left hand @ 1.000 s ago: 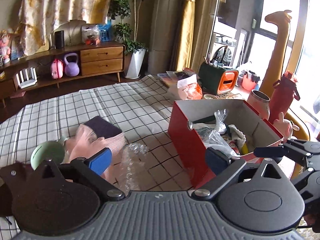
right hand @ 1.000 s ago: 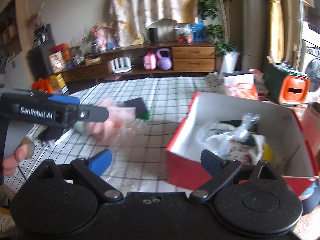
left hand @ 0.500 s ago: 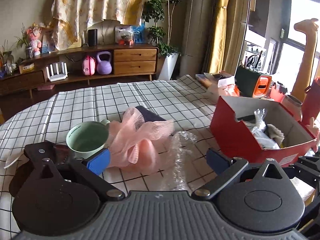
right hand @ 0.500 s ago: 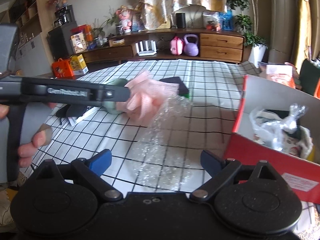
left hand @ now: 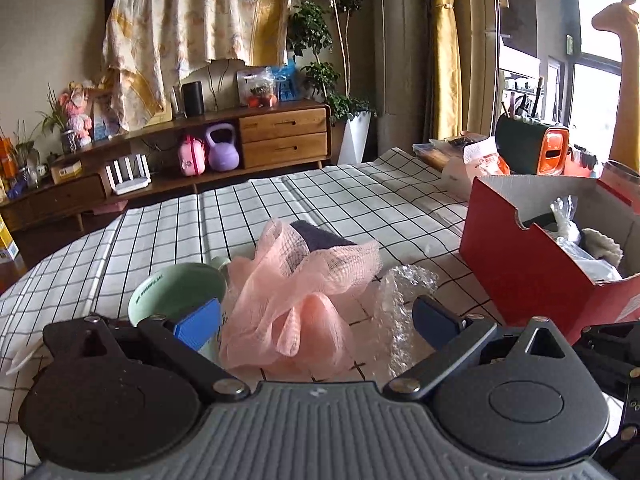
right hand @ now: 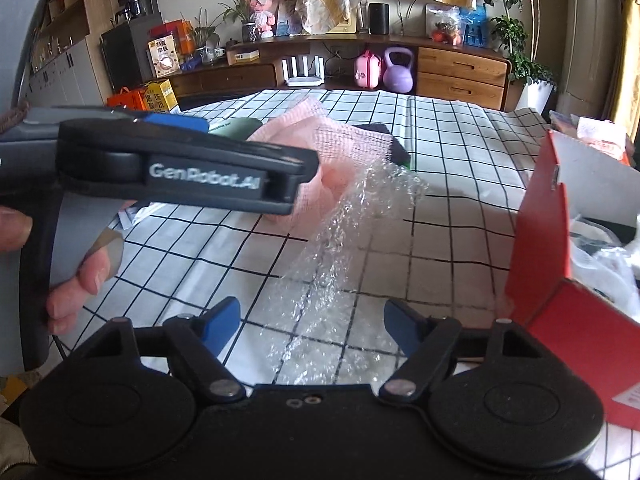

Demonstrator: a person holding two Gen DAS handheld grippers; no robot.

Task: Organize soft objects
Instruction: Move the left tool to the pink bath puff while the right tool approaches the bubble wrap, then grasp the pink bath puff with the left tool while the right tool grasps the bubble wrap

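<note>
A pink mesh bath pouf (left hand: 294,296) lies on the checked tablecloth, right in front of my open left gripper (left hand: 316,322), between its blue fingertips. A clear bubble wrap sheet (right hand: 344,248) lies beside the pouf (right hand: 320,140) and runs toward my open, empty right gripper (right hand: 312,322). A dark sponge (left hand: 320,236) sits behind the pouf. The red cardboard box (left hand: 524,264) at the right holds plastic bags and soft items. The left gripper's body (right hand: 180,168) shows in the right wrist view.
A green mug (left hand: 176,292) stands left of the pouf, touching it. The box (right hand: 540,224) is close on the right. Beyond the table are a wooden sideboard (left hand: 260,140), a plant and a green-orange container (left hand: 532,152).
Both views have swung left, away from the box, and closed in on the pouf and bubble wrap. The pouf now sits between the left fingertips. Both grippers stay open.
</note>
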